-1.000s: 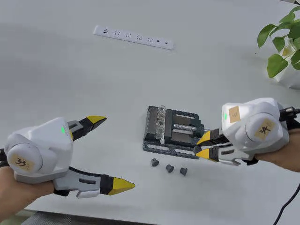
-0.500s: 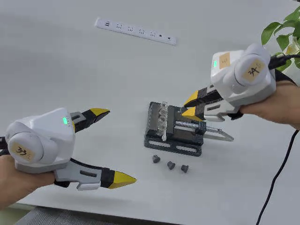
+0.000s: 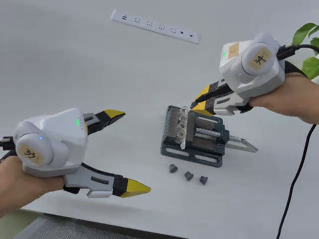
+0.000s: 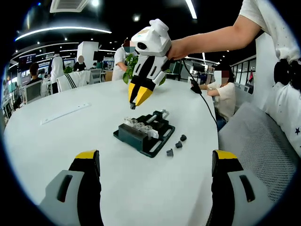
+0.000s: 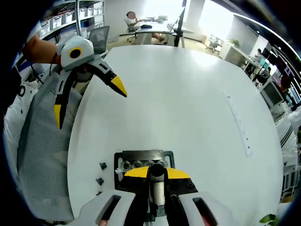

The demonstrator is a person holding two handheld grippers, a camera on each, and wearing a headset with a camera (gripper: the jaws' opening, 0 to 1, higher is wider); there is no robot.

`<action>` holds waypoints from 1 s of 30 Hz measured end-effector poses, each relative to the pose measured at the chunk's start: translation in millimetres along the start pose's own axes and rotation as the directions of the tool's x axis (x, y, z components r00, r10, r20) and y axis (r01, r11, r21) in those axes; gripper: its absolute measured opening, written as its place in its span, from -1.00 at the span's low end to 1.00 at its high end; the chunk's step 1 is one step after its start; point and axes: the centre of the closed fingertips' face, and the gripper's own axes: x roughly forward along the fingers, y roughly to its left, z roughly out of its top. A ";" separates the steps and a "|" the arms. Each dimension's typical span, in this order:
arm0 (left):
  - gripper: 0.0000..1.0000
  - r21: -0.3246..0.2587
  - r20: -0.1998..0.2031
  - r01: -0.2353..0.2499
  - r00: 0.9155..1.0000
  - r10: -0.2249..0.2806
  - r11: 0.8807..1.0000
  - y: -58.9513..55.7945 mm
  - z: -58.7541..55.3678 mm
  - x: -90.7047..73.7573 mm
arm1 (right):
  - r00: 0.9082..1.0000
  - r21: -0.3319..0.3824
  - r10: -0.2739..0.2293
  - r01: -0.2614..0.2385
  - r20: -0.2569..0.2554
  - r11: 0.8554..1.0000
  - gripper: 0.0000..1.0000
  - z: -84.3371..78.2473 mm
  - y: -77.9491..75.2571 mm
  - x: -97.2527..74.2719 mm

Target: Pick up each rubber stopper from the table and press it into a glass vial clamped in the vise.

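On the table (image 3: 99,74) three stoppers (image 3: 188,175) are left; a fourth stopper (image 5: 157,172) is pinched by the right gripper (image 3: 194,106) over the vials (image 3: 182,130); left gripper (image 3: 134,151) is held wide.

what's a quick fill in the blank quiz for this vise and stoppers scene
1. ___ rubber stoppers lie on the table in front of the vise.
2. The fingers of the left gripper are spread wide ___.
3. The right gripper, pinching a small dark piece, hovers just above the clamped glass ___.
Missing words: three; open; vials.
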 end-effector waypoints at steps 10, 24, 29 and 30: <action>0.98 -0.001 0.006 0.002 1.000 -0.002 1.000 3.0 0.9 -0.3 | 0.999 0.016 0.028 -0.027 -0.034 1.000 -0.86 -3.5 -8.7 16.5; 0.96 -0.006 0.010 0.010 1.000 -0.010 1.000 5.0 0.1 2.1 | 0.998 0.020 0.042 -0.041 -0.047 0.999 -0.86 -7.4 -11.2 25.4; 0.96 -0.010 0.014 0.009 1.000 -0.009 1.000 6.1 0.8 1.4 | 0.998 0.017 0.040 -0.039 -0.052 0.999 -0.86 -7.6 -13.1 24.9; 0.95 -0.010 0.014 0.009 1.000 -0.009 1.000 6.2 0.8 1.3 | 0.998 0.017 0.040 -0.039 -0.052 0.999 -0.86 -7.3 -13.4 25.0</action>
